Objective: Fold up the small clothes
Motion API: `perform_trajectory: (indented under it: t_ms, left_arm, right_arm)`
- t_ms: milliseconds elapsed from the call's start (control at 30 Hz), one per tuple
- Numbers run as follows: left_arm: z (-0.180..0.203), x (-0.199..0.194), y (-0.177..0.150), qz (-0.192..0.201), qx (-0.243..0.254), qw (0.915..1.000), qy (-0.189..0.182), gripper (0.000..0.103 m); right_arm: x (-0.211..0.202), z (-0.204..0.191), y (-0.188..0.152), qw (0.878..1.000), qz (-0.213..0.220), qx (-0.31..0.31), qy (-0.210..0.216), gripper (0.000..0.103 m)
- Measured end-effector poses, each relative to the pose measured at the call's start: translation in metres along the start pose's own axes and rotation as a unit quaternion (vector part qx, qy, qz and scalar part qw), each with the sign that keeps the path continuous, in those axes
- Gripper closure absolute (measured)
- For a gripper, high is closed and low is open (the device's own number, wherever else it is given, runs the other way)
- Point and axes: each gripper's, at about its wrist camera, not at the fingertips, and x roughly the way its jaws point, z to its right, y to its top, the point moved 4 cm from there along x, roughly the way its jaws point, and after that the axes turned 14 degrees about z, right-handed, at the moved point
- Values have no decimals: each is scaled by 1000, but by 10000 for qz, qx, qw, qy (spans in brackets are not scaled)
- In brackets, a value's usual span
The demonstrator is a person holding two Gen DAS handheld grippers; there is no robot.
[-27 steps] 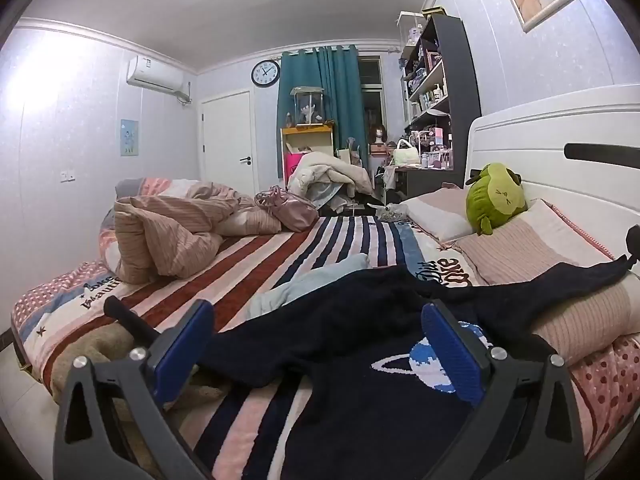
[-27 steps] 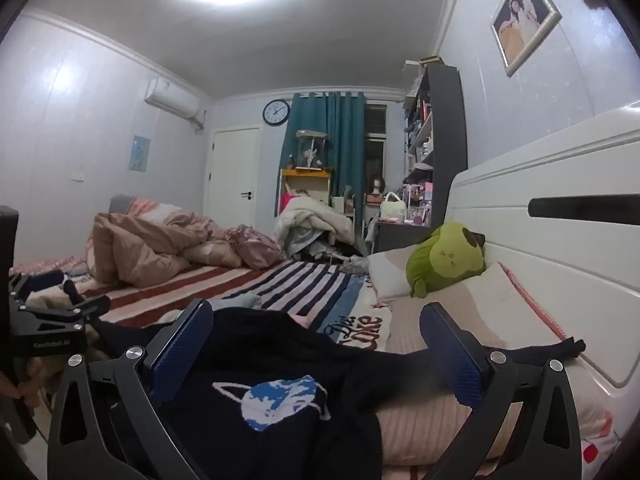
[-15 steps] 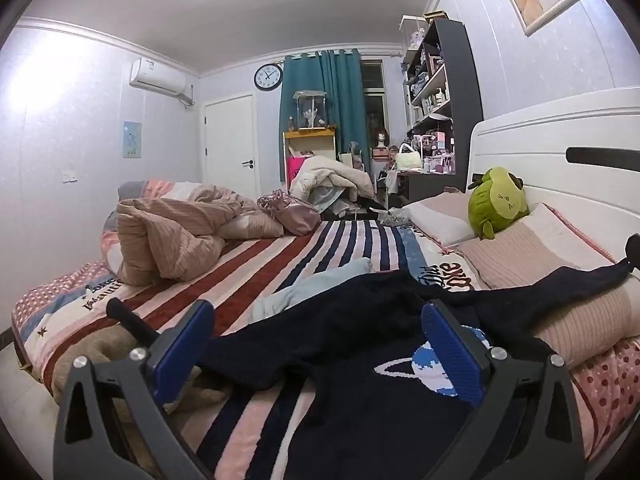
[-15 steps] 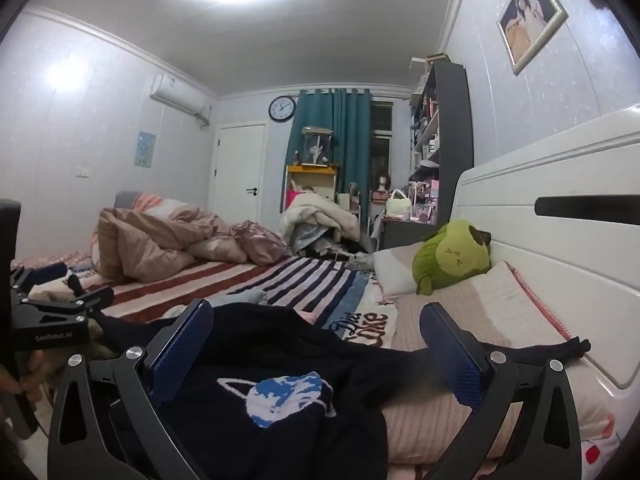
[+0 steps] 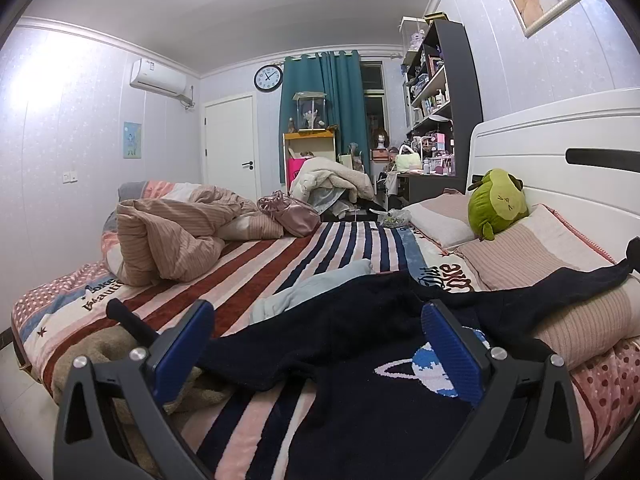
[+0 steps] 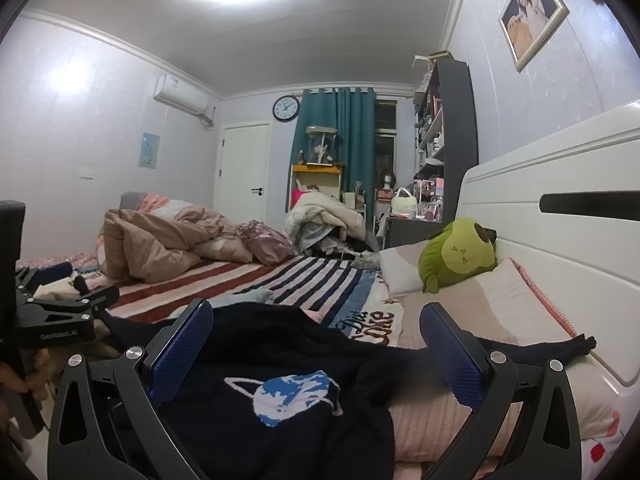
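A navy sweater with a blue planet motif lies spread on the striped bed. One sleeve stretches right over the pillows. The other sleeve reaches left across a tan garment. A pale blue garment lies just beyond the sweater. My left gripper hovers open over the sweater's left half, nothing between its blue pads. My right gripper stands open above the sweater near the motif, also holding nothing. In the right wrist view the left gripper shows at the left edge, in a hand.
A crumpled pink duvet and a pink bag lie at the far left of the bed. A green plush rests on pillows against the white headboard. Shelves and piled laundry stand beyond the bed.
Both views have drifted only slightly. The sweater lies as before, and both grippers have stayed open.
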Motion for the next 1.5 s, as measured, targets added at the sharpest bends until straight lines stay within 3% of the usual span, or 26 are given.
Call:
perform_trajectory:
  t_ms: [1500]
  left_arm:
    - [-6, 2, -6, -73, -15, 10000, 45, 1]
  right_arm:
    - [1, -2, -4, 10000, -53, 68, 16, 0]
